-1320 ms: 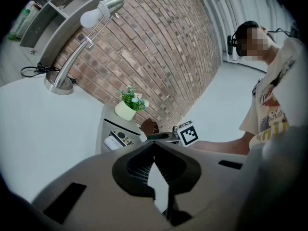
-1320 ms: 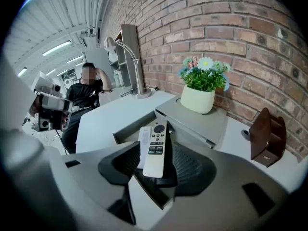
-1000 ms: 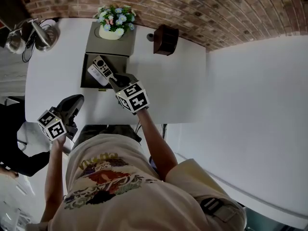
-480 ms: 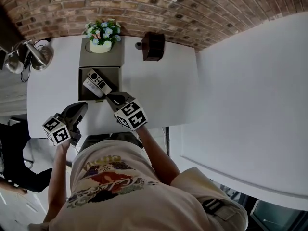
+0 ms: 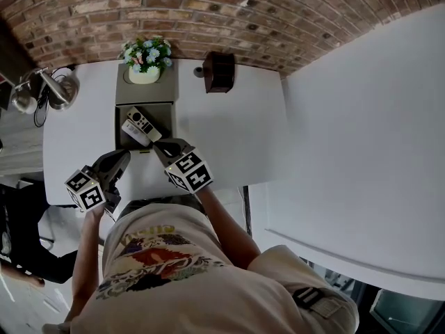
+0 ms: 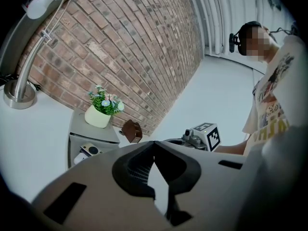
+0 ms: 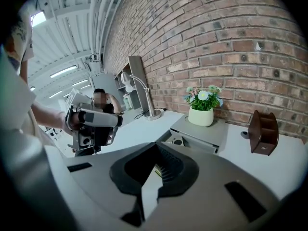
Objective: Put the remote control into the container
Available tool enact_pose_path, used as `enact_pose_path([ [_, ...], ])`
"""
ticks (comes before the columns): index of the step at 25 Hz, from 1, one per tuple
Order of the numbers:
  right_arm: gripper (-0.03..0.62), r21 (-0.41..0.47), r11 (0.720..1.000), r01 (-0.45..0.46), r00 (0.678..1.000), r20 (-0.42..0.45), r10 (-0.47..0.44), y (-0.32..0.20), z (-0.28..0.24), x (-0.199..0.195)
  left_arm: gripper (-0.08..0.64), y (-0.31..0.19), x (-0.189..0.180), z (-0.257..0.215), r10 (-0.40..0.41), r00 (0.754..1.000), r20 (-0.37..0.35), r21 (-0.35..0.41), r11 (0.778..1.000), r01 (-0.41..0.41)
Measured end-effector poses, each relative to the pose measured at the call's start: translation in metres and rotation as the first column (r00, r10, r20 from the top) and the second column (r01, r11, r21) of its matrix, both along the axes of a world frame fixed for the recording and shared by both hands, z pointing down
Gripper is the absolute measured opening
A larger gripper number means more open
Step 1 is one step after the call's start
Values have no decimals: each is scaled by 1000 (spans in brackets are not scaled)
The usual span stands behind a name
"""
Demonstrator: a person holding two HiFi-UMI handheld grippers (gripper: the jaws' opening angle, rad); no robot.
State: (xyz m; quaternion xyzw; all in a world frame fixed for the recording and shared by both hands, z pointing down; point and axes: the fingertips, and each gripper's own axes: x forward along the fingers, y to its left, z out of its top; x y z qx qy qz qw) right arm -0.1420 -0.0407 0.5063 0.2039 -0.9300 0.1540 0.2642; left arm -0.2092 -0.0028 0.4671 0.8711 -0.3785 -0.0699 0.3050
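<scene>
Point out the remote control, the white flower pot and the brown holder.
remote control (image 5: 144,124), head view, middle of its button face.
white flower pot (image 5: 144,77), head view, the pot's side.
brown holder (image 5: 219,72), head view, its top.

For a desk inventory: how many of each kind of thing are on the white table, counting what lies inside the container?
Remote controls: 2
Container: 1
Flower pot: 1
Brown holder: 1
Lamp: 1
Small round thing: 1
Total: 7
</scene>
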Motion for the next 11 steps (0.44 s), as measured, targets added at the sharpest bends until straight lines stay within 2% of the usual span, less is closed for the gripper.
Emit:
enact_pose_path([
  [11,9,-4,1000,-25,1000,17,25,-4,0,8,5,2,6,-2,6,1000,16,-2,1000,-6],
])
